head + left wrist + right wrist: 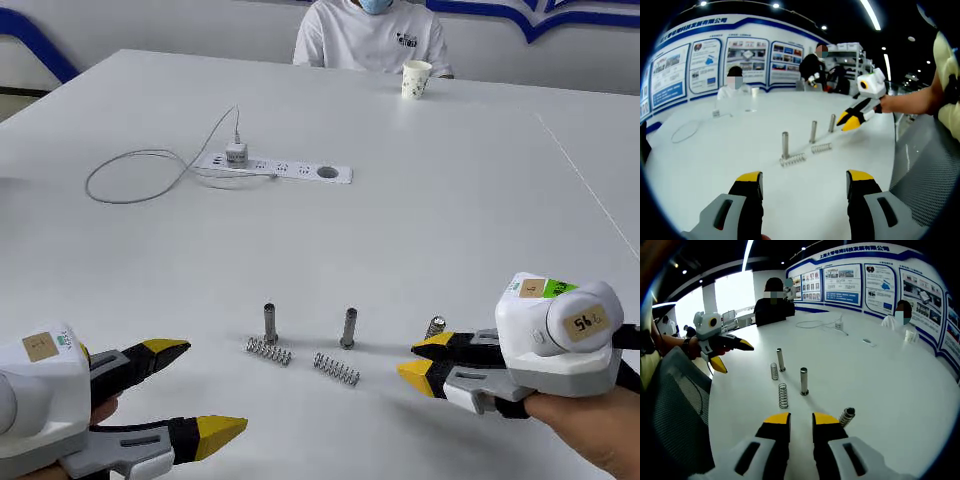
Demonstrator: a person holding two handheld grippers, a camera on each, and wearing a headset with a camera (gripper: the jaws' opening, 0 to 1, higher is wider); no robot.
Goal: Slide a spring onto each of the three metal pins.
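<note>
Right gripper [410, 362]: jaws barely parted, empty | left gripper [212, 387]: spread wide, empty | loose spring [336, 368]: flat beside middle pin [348, 327], end-on to the right tips, right side clearly nearer

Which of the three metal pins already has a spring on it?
The pin beside the right gripper; the other two stand bare, their springs lying loose.

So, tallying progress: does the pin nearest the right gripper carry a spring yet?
Yes: a spring wraps that pin, beside the right gripper.
</note>
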